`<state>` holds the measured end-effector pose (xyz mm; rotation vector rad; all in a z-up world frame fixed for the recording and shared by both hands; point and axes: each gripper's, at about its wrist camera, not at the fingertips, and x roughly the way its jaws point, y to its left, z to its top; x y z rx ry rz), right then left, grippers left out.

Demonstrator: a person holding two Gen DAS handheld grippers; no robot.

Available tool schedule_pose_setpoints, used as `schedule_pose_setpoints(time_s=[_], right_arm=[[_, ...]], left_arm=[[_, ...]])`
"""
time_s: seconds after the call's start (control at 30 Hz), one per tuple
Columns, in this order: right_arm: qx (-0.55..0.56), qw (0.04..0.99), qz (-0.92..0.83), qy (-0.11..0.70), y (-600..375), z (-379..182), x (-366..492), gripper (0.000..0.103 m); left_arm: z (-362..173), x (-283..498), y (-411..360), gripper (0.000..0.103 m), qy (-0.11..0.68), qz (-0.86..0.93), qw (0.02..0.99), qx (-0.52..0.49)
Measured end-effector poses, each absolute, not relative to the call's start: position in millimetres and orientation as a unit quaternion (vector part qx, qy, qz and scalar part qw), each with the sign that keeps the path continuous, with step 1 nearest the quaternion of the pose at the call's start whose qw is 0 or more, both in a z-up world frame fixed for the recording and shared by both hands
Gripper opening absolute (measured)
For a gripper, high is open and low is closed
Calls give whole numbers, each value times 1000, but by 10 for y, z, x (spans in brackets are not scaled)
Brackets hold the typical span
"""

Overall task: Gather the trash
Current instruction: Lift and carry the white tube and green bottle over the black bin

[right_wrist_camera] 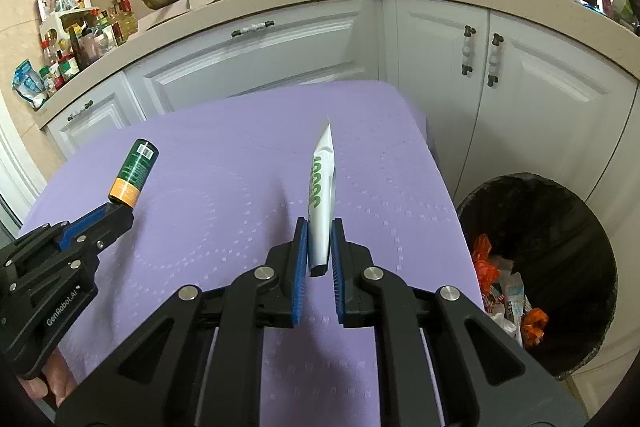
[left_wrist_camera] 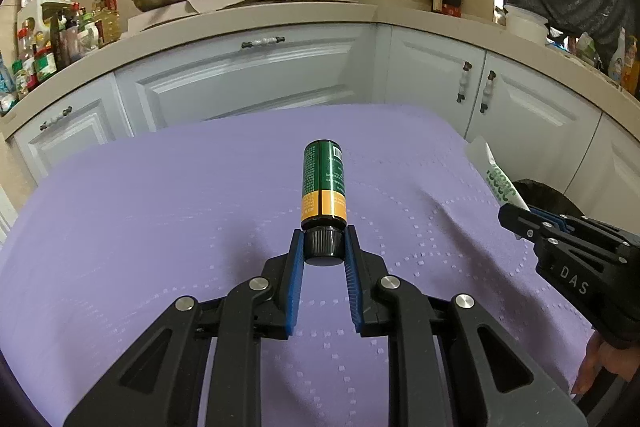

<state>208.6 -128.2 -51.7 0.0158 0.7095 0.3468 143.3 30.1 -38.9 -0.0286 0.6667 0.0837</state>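
The left gripper (left_wrist_camera: 324, 247) has its fingers (left_wrist_camera: 295, 259) clamped on the black screw cap of a green and orange bottle (left_wrist_camera: 323, 183), so the body sticks out forward past the tips and hangs clear above the purple cloth (left_wrist_camera: 160, 227). Taking it by the narrow cap looks like the sensible choice, since the body seems wider than the gap these fingers are showing. The right gripper (right_wrist_camera: 320, 247) is closed tight on the lower end of a white tube with green lettering (right_wrist_camera: 322, 195), squeezing the flat, soft body between its pads, with the crimped end pointing up and away. It too is lifted off the cloth.

Both pieces of trash are in the air over the worktop, one per hand, probably so a single trip to the bin covers both. The black-lined trash bin (right_wrist_camera: 560, 219) stands on the floor just off the right side of the worktop, below its edge, already holding several crumpled wrappers, so the tube is the nearer of the two to it.

Count: two grippers, one bottle, one tube, one bin. No other loose trash shows on the cloth in either view
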Motion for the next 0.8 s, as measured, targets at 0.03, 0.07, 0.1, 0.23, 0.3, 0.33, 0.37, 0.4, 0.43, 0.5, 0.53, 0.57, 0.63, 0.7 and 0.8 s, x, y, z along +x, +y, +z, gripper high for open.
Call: schedule_pose_setpoints(time_s=[0.03,0.07,0.1,0.23,0.3,0.33,0.37,0.4,0.43,0.5,0.53,0.57,0.63,0.7,0.8], right_arm=[[8,924,168,343,-1286,-505,2067,12],[9,925,168,340,-1299,-489,2048,12],[10,927,168,336,-1317,-468,2023,12],[11,930,168,326,-1373,-398,1944,12],[12,932,166,322,-1417,-368,1906,12],[14,933,165,319,-1455,-345,1877,12],[15,934,163,317,-1479,-331,1860,12],[16,935,161,314,-1512,-308,1835,12],[18,937,159,311,-1550,-286,1811,12],[22,940,154,303,-1613,-238,1753,12],[24,942,151,299,-1647,-214,1725,12],[25,943,149,296,-1686,-193,1702,12],[29,946,143,288,-1779,-150,1657,12],[32,950,136,280,-1869,-102,1611,12],[34,954,127,271,-2000,-51,1551,12]], left_arm=[[-381,1418,306,20,325,42,945,-15],[-369,1403,302,20,323,42,945,-16],[-360,1386,291,20,321,42,946,-16],[-300,1332,235,20,313,39,949,-15],[-268,1293,195,20,308,36,951,-15],[-250,1281,176,20,307,34,951,-14],[-234,1264,157,20,305,32,952,-14],[-215,1250,139,20,302,31,953,-13],[-188,1232,109,20,299,28,954,-12],[-135,1199,45,20,292,22,956,-11],[-110,1186,16,20,289,20,957,-10],[-92,1178,-1,20,286,18,958,-10],[-50,1163,-60,21,281,13,960,-8],[-19,1150,-123,21,276,7,961,-6],[27,1143,-232,21,270,-3,963,-4]])
